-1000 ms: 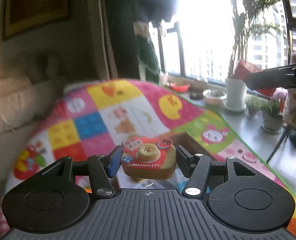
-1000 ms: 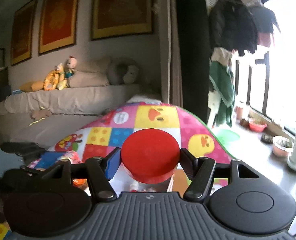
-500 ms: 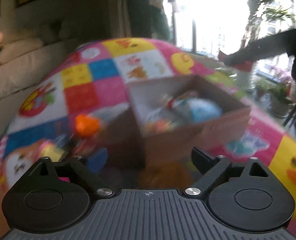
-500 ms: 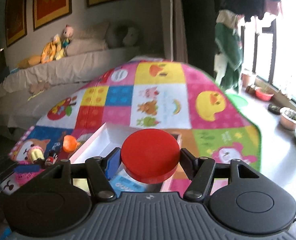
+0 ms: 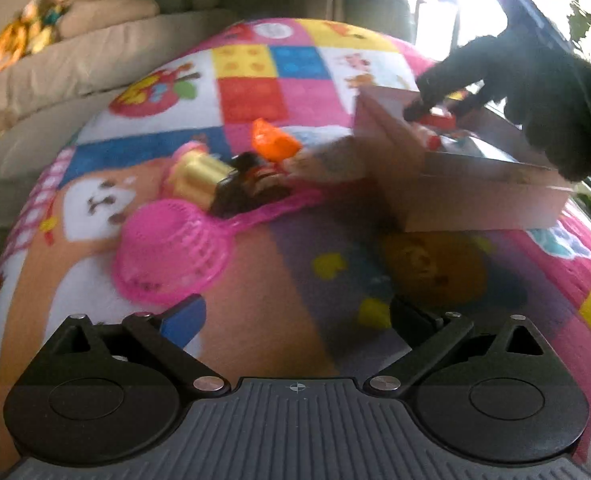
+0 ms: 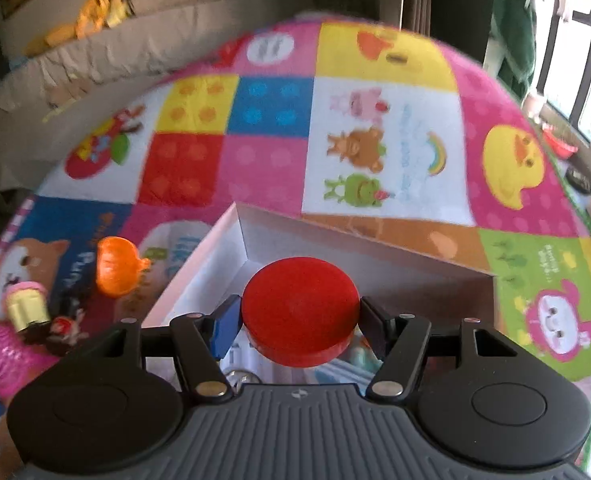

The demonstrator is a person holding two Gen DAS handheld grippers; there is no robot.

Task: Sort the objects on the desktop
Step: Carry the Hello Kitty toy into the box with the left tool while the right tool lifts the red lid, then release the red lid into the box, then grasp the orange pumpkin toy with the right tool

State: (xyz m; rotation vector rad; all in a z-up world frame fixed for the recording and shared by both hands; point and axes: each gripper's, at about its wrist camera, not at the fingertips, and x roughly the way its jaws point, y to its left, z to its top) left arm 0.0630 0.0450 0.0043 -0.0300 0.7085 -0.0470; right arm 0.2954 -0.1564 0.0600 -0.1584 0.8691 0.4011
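Note:
My left gripper [image 5: 297,316] hangs over the patchwork play mat [image 5: 255,92] with its jaws opening wide and nothing between them. Ahead of it lie a pink plastic basket [image 5: 171,256], a yellow cupcake toy [image 5: 199,176], a dark toy [image 5: 247,188] and an orange pumpkin [image 5: 275,144]. My right gripper [image 6: 299,320] is shut on a red disc [image 6: 299,312], held just above the open white cardboard box [image 6: 255,248]. In the left wrist view the right gripper [image 5: 435,108] shows as a dark shape over the box [image 5: 475,200].
The box holds several blurred items under the disc. The pumpkin [image 6: 117,266], the cupcake toy [image 6: 25,304] and the pink basket [image 6: 11,356] lie left of the box. A beige sofa [image 6: 155,40] with soft toys runs behind the mat. A windowsill with plant pots lies to the right.
My left gripper has opened and the Hello Kitty camera toy it held is gone from its jaws. Both grippers have dropped toward the mat, the right one carrying the red disc over the box.

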